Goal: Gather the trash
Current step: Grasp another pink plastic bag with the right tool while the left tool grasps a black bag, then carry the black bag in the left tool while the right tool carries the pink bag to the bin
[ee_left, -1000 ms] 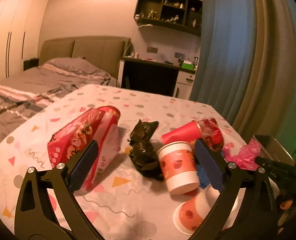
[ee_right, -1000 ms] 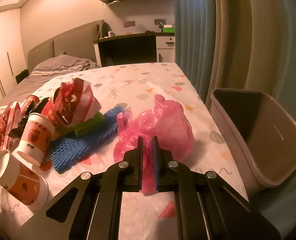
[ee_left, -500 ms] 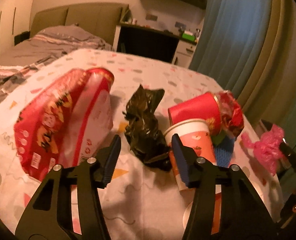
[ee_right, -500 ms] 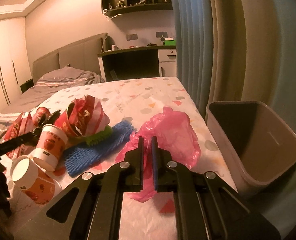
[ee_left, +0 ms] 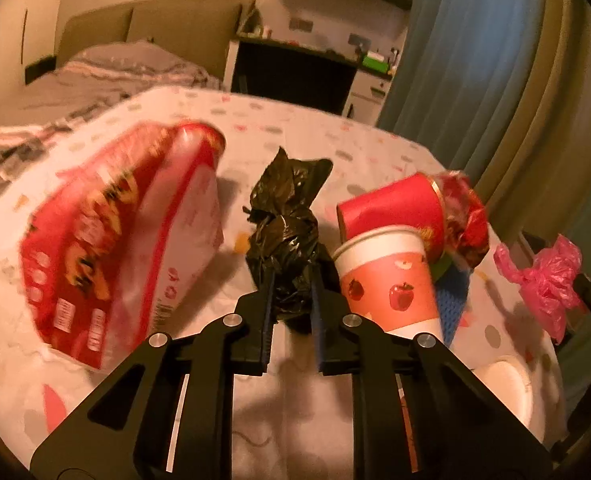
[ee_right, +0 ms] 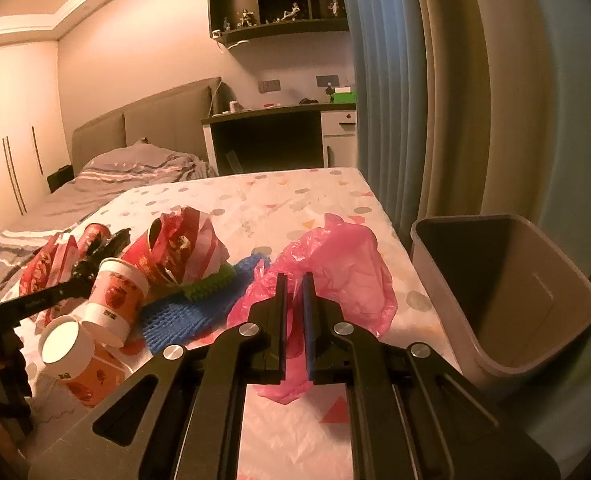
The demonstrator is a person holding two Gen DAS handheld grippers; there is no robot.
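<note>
So on the far left of the table (ee_left: 315, 148) there's the big red snack bag (ee_left: 107, 240) lying flat, nothing touching it yet. Just right of it my left gripper (ee_left: 291, 300) is closing in on the crumpled black plastic bag (ee_left: 285, 232), the lower end of it sits right between the pads and they look to be pinching it already. Right beside that stands the apple-print paper cup (ee_left: 391, 280), with a red cup (ee_left: 391, 208) tipped over behind it and a blue knit cloth (ee_right: 191, 312) underneath the pile. Another paper cup (ee_right: 71, 356) lies on its side near the table edge.

Further right, my right gripper (ee_right: 294, 304) is squeezed down to a narrow gap on the pink plastic bag (ee_right: 335, 276), which hangs crumpled around the fingers. The trash bin (ee_right: 507, 296) sits at the far right, just off the table edge, tilted with its mouth open toward me.

I'd say I'm mid-pickup with two bags at once. Next I need to swing the pink one over the bin mouth before letting go, and lift the black one without knocking that upright cup.
</note>
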